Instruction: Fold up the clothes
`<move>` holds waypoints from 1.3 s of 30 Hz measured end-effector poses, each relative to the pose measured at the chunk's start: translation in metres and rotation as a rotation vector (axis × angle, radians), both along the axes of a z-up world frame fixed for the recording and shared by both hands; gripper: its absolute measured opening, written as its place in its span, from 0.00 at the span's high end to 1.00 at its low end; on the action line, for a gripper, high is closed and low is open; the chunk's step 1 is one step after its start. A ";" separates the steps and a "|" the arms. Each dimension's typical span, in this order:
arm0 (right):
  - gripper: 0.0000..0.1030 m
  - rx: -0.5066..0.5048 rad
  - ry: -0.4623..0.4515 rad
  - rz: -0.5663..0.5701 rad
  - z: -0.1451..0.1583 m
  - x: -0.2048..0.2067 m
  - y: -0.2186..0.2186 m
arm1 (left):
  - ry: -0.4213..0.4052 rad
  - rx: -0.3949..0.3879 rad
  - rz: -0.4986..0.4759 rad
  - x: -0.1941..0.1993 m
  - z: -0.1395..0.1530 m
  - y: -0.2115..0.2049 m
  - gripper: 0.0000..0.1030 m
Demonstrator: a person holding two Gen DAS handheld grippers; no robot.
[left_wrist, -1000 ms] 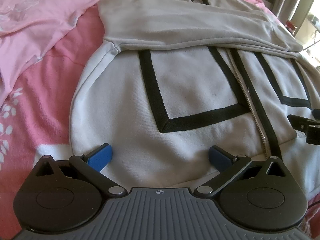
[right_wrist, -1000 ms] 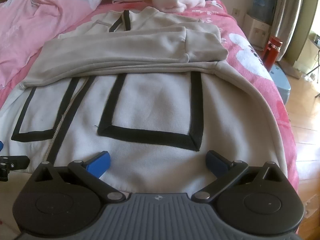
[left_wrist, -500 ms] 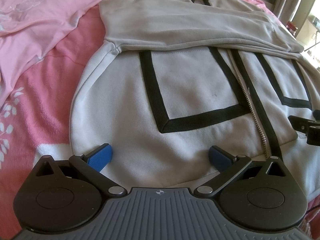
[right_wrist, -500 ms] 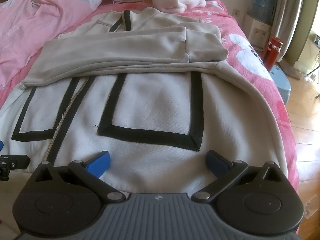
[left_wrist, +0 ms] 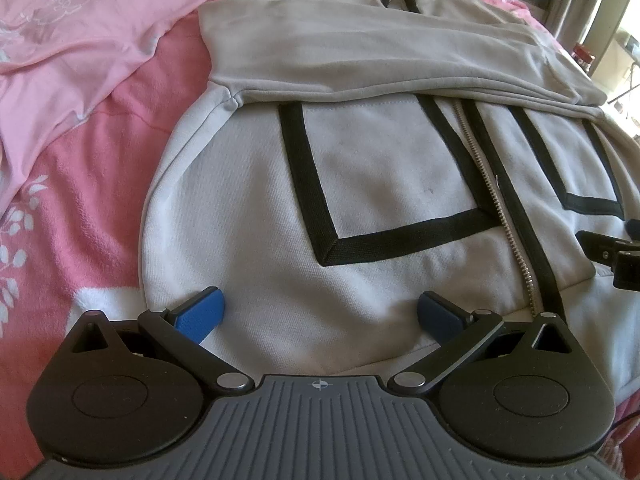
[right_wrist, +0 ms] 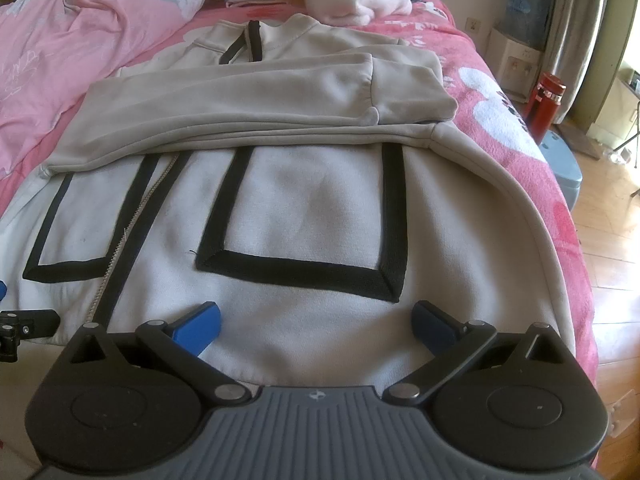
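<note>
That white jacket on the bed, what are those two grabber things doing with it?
A person is folding clothes with a two-finger gripper in each hand. The white zip-up jacket lies flat on the pink bed, and both sleeves are already folded across its chest. The left gripper and right gripper are both open, poised over the jacket's bottom edge, one on each side of the zipper. Neither has grabbed the cloth yet. Probably they will take the hem and fold it up next.
</note>
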State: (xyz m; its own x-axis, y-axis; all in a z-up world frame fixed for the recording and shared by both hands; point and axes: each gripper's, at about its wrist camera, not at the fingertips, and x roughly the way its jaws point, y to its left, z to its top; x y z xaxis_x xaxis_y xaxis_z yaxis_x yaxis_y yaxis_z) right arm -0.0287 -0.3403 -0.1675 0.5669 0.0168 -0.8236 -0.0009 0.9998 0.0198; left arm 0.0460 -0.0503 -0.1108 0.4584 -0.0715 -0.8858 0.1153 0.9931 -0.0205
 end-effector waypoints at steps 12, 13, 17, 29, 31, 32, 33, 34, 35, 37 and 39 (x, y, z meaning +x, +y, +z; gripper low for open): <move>0.00 -0.001 0.000 0.000 0.000 0.000 0.000 | -0.003 0.001 -0.001 0.000 0.000 0.000 0.00; 0.00 -0.001 0.000 0.001 0.000 0.000 0.000 | -0.004 0.001 -0.001 0.000 0.000 0.000 0.00; 0.00 -0.001 -0.001 0.000 0.000 0.000 0.000 | -0.004 0.001 -0.002 0.000 0.000 0.001 0.00; 0.00 -0.002 -0.003 -0.001 0.000 -0.001 0.000 | -0.007 0.001 -0.004 0.002 -0.001 0.002 0.00; 0.00 -0.002 -0.003 -0.001 0.000 -0.001 0.000 | -0.010 0.001 -0.005 0.002 -0.001 0.002 0.00; 0.00 -0.001 -0.003 0.000 -0.001 -0.001 0.000 | -0.012 0.001 -0.005 0.002 -0.001 0.002 0.00; 0.00 -0.001 -0.003 0.001 -0.001 -0.001 0.000 | -0.015 0.000 -0.005 0.002 -0.001 0.002 0.00; 0.00 -0.001 -0.003 0.002 -0.001 0.000 -0.001 | -0.016 -0.001 -0.005 0.002 -0.001 0.002 0.00; 0.00 -0.001 -0.003 0.004 -0.001 0.000 -0.001 | -0.017 -0.001 -0.006 0.002 -0.001 0.003 0.00; 0.00 0.000 -0.003 0.006 -0.001 0.000 -0.001 | -0.017 0.000 -0.006 0.002 -0.001 0.002 0.00; 0.00 0.000 -0.003 0.007 -0.001 0.000 -0.001 | -0.016 0.000 -0.007 0.003 -0.001 0.002 0.00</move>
